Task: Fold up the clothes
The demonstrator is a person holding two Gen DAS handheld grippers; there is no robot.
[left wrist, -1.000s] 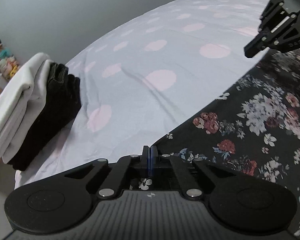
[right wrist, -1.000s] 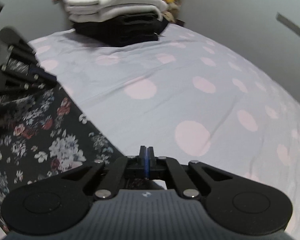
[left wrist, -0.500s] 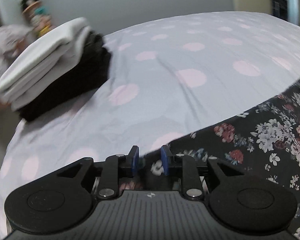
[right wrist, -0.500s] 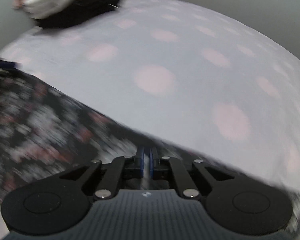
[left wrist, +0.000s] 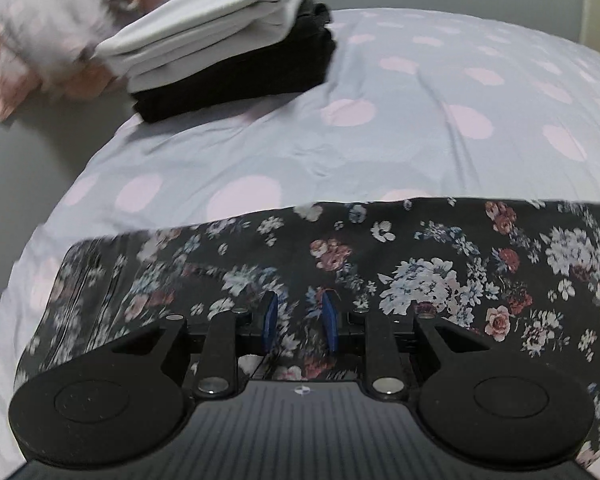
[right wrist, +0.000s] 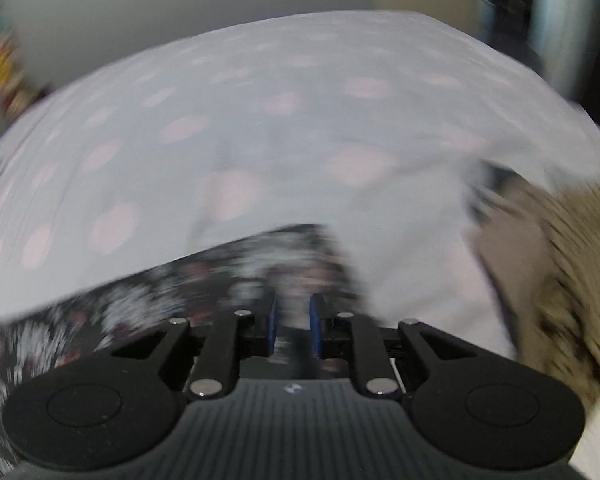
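Both grippers parted over a floral garment spread on a bed.

The left gripper point(left wrist: 299, 322) hangs with its blue pads apart above the dark floral garment point(left wrist: 440, 272), pressing on nothing. The right gripper point(right wrist: 294, 322), its jaws just opening, stands over the same garment's blurred edge point(right wrist: 180, 280) with no cloth pinched. The garment lies flat on the spotted bedsheet point(left wrist: 380, 152). Farther off, at the bed's edge, sits a stack of folded clothes point(left wrist: 228, 48), white upon black.

Bed point(left wrist: 420, 152), pale sheet with pink dots; floral garment point(left wrist: 440, 264) spread near edge, folded stack point(left wrist: 228, 52) far corner
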